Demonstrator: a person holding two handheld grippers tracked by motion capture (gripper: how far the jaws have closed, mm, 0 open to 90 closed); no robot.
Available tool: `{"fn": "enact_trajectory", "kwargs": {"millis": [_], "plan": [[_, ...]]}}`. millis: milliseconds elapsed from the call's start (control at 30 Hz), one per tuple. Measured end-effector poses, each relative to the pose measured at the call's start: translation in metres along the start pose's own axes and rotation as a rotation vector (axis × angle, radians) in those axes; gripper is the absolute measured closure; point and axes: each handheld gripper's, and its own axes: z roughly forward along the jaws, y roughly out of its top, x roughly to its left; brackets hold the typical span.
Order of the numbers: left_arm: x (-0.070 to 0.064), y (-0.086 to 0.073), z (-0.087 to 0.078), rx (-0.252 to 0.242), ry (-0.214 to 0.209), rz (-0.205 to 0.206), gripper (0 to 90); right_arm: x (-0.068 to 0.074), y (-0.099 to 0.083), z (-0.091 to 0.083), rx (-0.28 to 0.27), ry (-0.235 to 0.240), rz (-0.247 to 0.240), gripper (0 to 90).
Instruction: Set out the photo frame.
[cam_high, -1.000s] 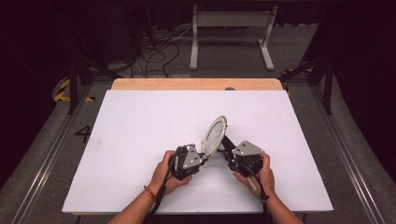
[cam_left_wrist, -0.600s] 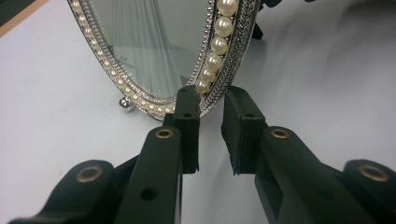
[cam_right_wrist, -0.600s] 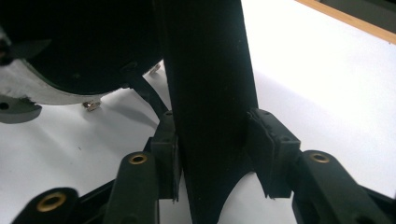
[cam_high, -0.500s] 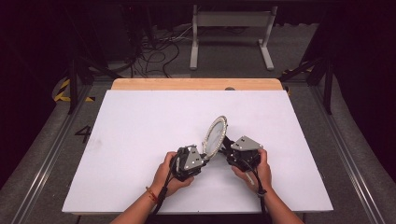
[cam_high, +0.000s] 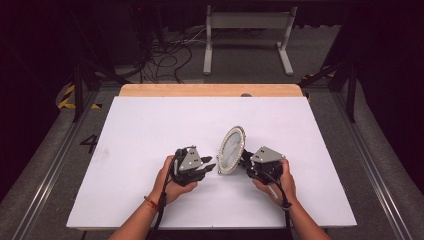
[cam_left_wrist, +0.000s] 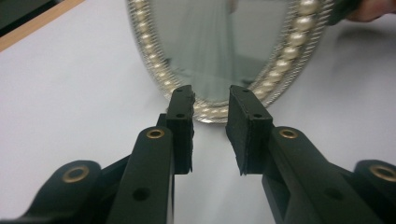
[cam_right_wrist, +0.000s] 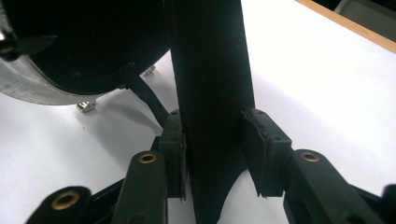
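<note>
Oval mirror upright near counter middle, right gripper jaws clenched on its black back stand, left gripper just before pearl rim, jaws parted, holding nothing.

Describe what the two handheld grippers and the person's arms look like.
Both the left gripper and the right gripper are black, each topped by a grey three-cornered plate, with brass-coloured pivot rivets on the jaw arms and a black cable trailing back. The forearms are bare, no sleeves; the left wrist wears a red-orange band.
</note>
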Motion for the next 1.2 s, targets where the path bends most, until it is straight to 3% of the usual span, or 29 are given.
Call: {"fn": "enact_trajectory", "kwargs": {"millis": [200,300,367,433,667,833,900,1067,1200], "plan": [[0.008,-0.003,-0.001,0.005,0.019,-0.020,63.9,-0.004,-0.002,-0.002,-0.007,0.026,-0.013,63.7],[0.010,-0.003,-0.003,0.003,0.019,-0.013,60.4,-0.006,-0.004,-0.002,-0.008,0.048,0.018,62.0],[0.011,-0.002,-0.006,0.006,0.032,0.001,56.4,-0.006,-0.005,-0.002,-0.006,0.057,0.037,53.9],[0.010,-0.001,-0.008,0.010,0.039,0.004,53.3,-0.007,-0.004,-0.001,-0.002,0.051,0.050,51.5],[0.009,0.002,-0.004,0.079,0.023,0.023,45.1,-0.002,0.004,0.007,0.009,0.030,0.056,47.7],[0.008,-0.001,-0.005,0.148,0.040,0.045,38.2,-0.005,0.004,0.009,0.010,0.011,0.049,57.3],[0.011,-0.006,-0.009,0.145,0.022,0.031,37.2,-0.004,0.004,0.009,0.015,-0.003,0.011,58.9],[0.020,-0.014,-0.012,0.126,0.012,-0.023,35.5,-0.005,0.000,0.009,-0.015,0.007,-0.005,59.8],[0.022,-0.013,-0.009,0.119,0.017,-0.026,33.9,-0.007,-0.003,0.008,-0.039,0.027,-0.021,60.1]]}}
